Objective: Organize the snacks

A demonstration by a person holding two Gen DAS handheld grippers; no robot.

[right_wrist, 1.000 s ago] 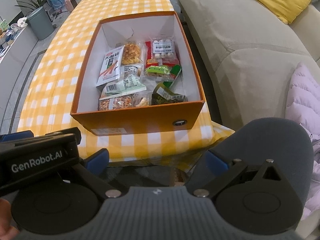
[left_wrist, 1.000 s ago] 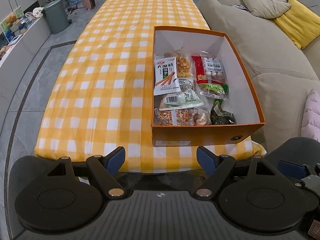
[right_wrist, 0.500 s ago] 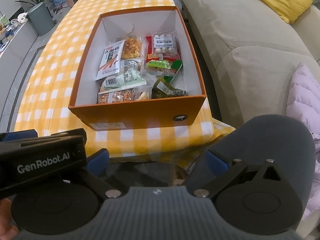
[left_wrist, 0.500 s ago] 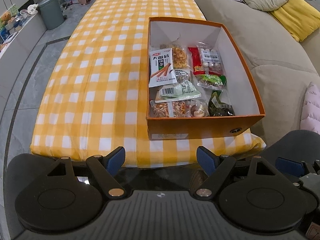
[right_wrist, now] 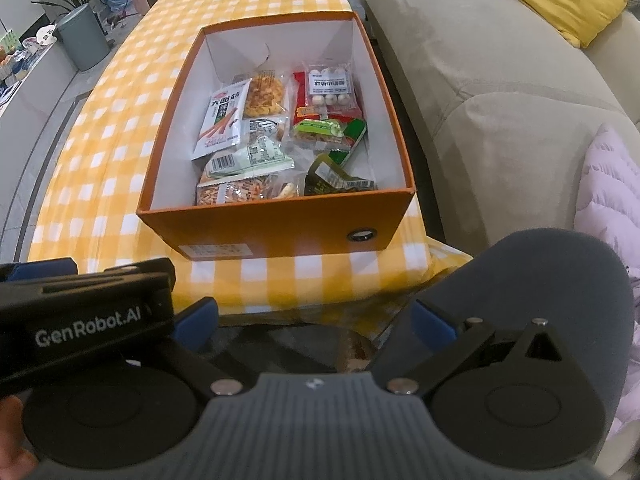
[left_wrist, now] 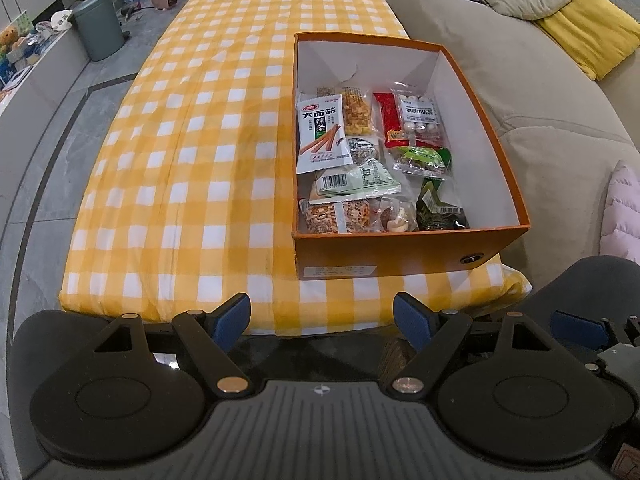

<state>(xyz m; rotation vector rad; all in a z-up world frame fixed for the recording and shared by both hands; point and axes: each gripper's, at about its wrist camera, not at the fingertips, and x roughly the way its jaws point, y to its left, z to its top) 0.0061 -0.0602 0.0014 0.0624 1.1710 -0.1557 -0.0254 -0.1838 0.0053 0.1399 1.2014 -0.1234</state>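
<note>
Hovering left tool (left_wrist: 322, 318), right tool (right_wrist: 316, 322), both spread

Beige sofa (left_wrist: 520, 80), grey tiled floor (left_wrist: 48, 152), yellow cushion (left_wrist: 588, 28)

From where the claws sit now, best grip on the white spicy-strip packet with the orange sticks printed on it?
Take the white spicy-strip packet by its near bottom seam, coming straight down from above. It lies flat on top of the pile, its left edge close against the orange cardboard box wall, so side entry looks blocked. The near seam overlaps the pale green packet, probably leaving a lip to pinch.
</note>
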